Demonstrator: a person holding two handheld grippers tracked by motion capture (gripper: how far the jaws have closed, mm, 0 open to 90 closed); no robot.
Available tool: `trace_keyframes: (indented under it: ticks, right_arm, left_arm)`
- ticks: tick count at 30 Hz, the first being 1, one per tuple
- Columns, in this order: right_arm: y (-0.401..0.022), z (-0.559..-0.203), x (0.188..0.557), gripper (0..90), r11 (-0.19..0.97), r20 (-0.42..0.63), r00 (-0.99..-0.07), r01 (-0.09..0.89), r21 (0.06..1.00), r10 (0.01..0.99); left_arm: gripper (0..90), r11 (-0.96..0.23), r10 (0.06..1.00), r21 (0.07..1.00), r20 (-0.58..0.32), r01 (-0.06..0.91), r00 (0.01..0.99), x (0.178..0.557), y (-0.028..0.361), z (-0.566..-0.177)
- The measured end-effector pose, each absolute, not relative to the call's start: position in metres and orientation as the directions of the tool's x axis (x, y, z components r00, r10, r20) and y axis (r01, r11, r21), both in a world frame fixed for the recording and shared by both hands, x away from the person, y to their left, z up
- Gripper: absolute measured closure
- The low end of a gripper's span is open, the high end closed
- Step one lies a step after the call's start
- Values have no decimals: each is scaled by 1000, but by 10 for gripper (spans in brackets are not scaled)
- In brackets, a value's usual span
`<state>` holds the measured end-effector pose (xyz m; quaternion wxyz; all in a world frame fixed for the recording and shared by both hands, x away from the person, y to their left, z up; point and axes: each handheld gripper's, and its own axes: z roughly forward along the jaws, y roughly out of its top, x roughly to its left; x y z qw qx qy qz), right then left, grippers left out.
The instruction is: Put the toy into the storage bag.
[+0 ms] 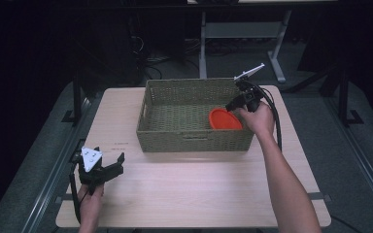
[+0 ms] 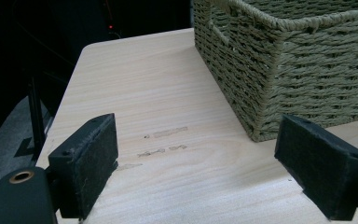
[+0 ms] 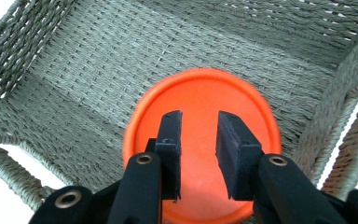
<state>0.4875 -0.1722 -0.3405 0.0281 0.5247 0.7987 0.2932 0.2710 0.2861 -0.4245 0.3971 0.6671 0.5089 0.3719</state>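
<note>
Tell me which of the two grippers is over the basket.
The right gripper, above the orange plate inside the basket; the left gripper sits at the table's near-left corner.

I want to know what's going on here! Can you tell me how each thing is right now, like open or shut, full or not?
Woven green rectangular basket: upright on the table, holding the plate.
Round orange plastic plate: inside the basket at its right end, lying on the basket floor.
Left gripper: jaws wide open, holding nothing, over the light wooden table.
Right gripper: jaws open with a narrow gap, above the plate, not clamped on it.
</note>
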Motion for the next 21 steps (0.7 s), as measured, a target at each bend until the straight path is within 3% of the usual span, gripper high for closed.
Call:
trace_keyframes:
  ticks: [21]
  right_arm:
    - [-199,-336,466,579,222,383,-487,798,560,785]
  left_arm:
    - [128,-164,976,910,95,381,195,272,285,-424]
